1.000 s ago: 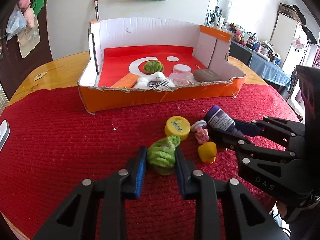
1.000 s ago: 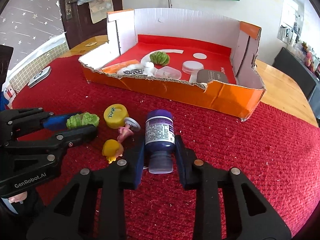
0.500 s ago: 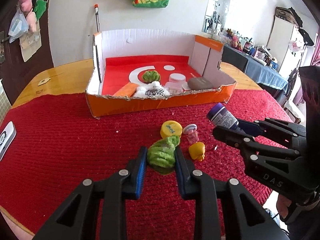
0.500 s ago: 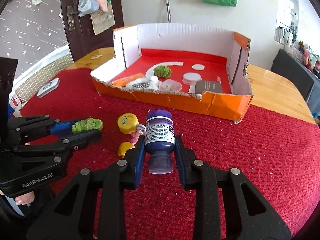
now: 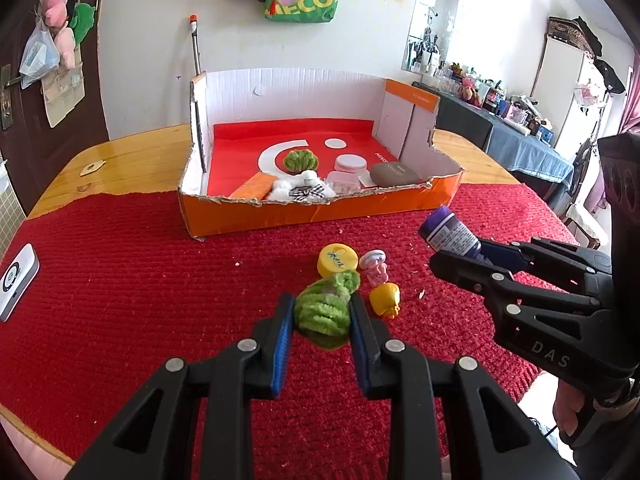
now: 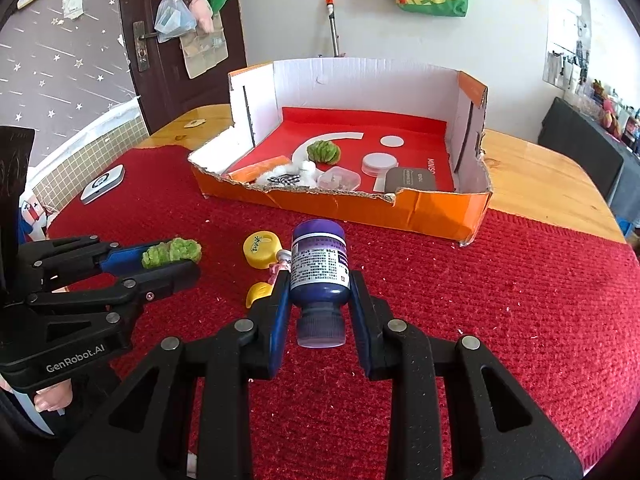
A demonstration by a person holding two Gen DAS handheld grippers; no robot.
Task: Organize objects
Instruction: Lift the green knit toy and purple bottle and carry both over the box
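Left gripper (image 5: 322, 320) jaws pinch the soft, light, fuzzy green pompom (image 5: 325, 307) at its middle; right gripper (image 6: 320, 304) jaws clamp the rigid, slick purple plastic bottle (image 6: 319, 265) across its body, open orange cardboard box (image 5: 320, 210) at 12 o'clock.

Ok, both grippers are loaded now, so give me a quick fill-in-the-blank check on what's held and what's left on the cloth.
1. The left gripper is shut on a fuzzy ____ toy.
2. The right gripper holds a ____ bottle with its cap toward the camera.
3. The yellow lid lies on the ____ cloth, outside the box.

Missing words: green; purple; red
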